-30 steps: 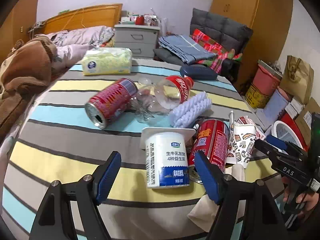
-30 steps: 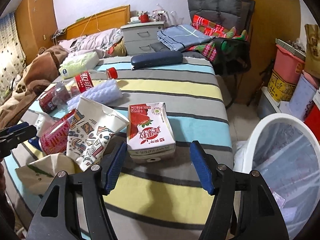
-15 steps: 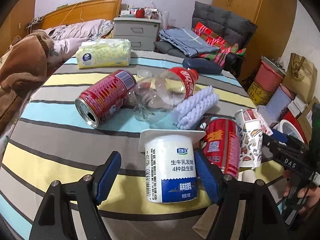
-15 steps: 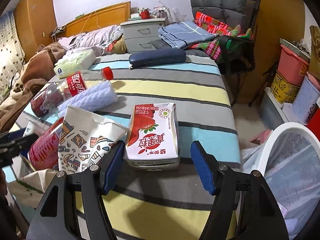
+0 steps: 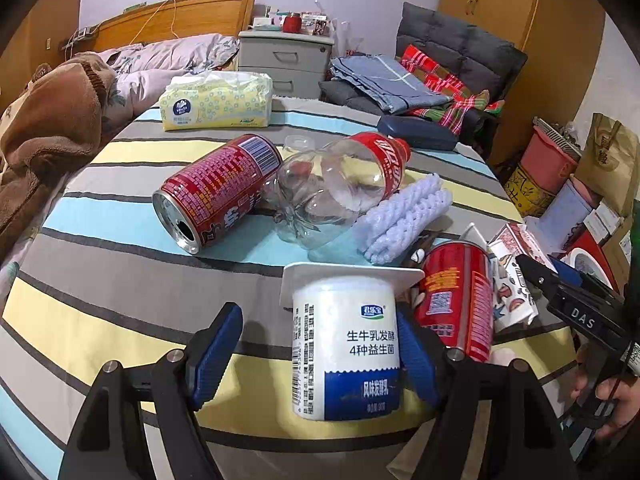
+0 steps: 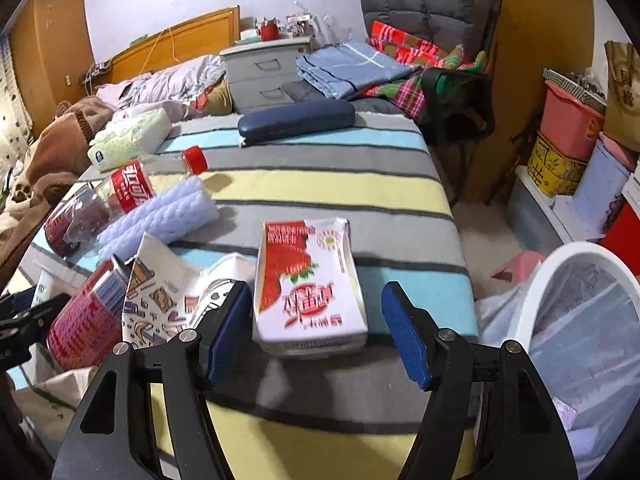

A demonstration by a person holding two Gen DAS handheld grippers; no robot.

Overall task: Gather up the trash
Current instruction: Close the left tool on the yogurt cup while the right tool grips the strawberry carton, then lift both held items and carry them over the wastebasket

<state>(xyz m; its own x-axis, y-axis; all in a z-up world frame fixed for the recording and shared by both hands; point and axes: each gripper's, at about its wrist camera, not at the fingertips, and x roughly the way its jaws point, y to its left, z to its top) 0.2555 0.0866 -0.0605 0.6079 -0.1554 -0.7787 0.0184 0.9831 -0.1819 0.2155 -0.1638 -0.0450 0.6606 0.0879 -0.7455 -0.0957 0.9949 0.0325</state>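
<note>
Between the open left claw (image 5: 320,356) pads — yogurt cup (image 5: 347,344), nearer rt pad, ungripped.

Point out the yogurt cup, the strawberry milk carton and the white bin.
yogurt cup (image 5: 347,344): left wrist view, middle of its label.
strawberry milk carton (image 6: 310,280): right wrist view, its top face.
white bin (image 6: 538,304): right wrist view, its rim's left side.

Both grippers, left gripper (image 5: 320,360) and right gripper (image 6: 318,334), have black angular frames, blue ribbed pads and silver screws. One black arm bears white letters, seemingly "DAS".
</note>
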